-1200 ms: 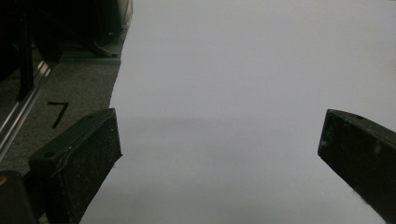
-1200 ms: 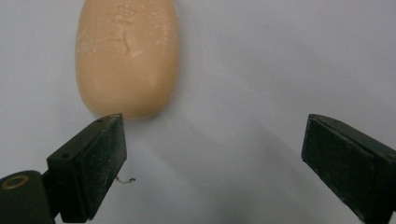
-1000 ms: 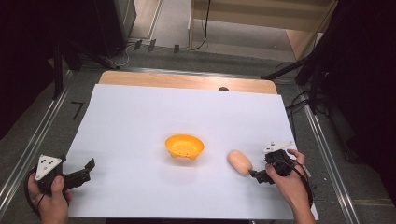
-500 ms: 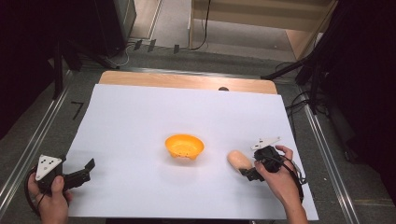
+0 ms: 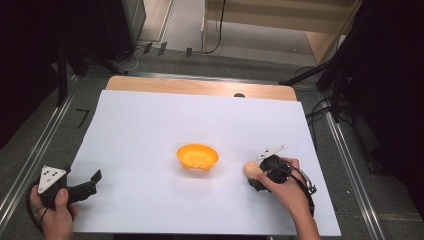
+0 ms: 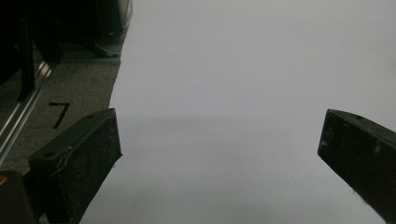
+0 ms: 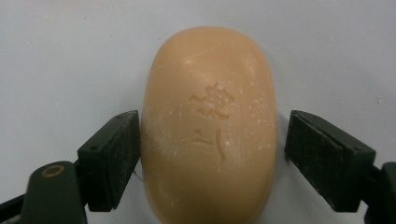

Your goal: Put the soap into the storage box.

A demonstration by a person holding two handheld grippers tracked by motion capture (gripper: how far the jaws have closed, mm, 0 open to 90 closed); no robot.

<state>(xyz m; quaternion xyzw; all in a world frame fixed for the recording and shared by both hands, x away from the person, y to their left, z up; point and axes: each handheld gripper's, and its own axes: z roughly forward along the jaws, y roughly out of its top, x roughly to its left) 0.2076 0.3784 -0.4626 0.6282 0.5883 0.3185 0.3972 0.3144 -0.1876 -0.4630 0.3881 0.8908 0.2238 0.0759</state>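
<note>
On the white sheet covering the desk point(image 5: 150, 125), seen from the high view, the right tool point(image 5: 256, 176) sits over a peach-coloured bar of soap point(image 5: 250, 170) lying just right of an orange bowl point(image 5: 197, 156), while the left tool point(image 5: 92, 181) rests near the sheet's left edge, well apart from both. In the left gripper view, that left tool point(image 6: 219, 140) stands spread wide with bare paper between its jaws. In the right gripper view, the right tool point(image 7: 212, 144) has just been closing around the soap point(image 7: 210, 126): the left pad looks against its side and the right pad stands a little clear. To grip well, I judge it should centre across the bar's middle and squeeze evenly, since the smooth, rounded oval, stamped with a faint emblem, could slip.
</note>
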